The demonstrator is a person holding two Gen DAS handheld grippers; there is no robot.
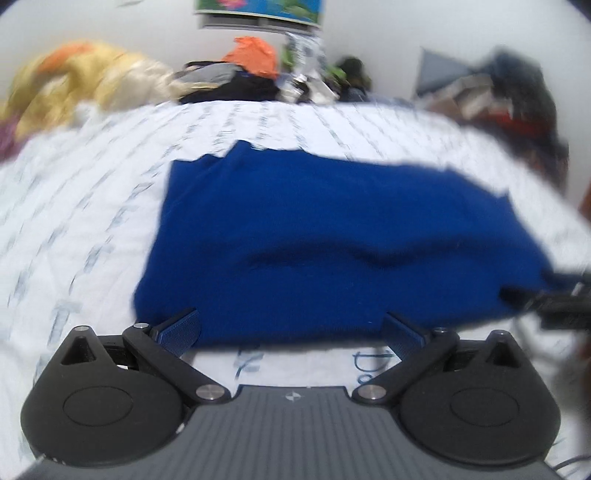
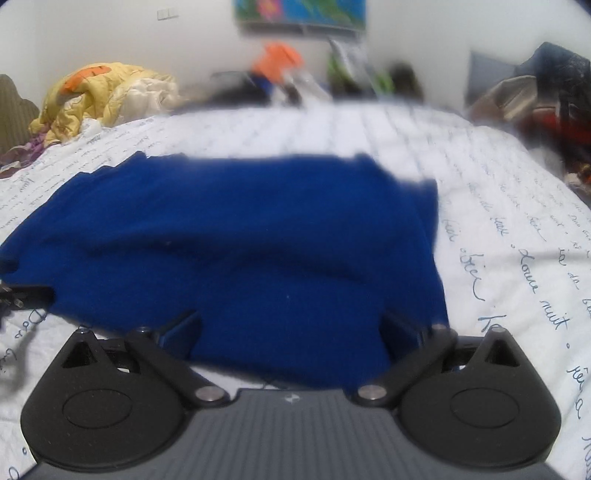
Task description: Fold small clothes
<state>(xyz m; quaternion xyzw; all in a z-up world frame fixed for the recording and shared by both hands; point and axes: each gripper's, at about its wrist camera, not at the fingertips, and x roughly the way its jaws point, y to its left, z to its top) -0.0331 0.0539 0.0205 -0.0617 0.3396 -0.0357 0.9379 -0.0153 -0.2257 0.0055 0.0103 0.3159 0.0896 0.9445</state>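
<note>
Your view from both wrists is smeared. The heap of clothes along the far wall [image 1: 258,77] is too blurred for you to sort (only orange and black patches read). The framed blue-green picture [image 2: 301,14] is cut off at the top edge. The script printed on the white bedsheet [image 1: 92,206] streaks into illegible lines.

We see one blue garment [image 1: 332,236], plain deep blue cloth, lying flat and folded over on the bed's white sheet with script print [image 1: 92,221], a shallow crease running across its middle.
</note>
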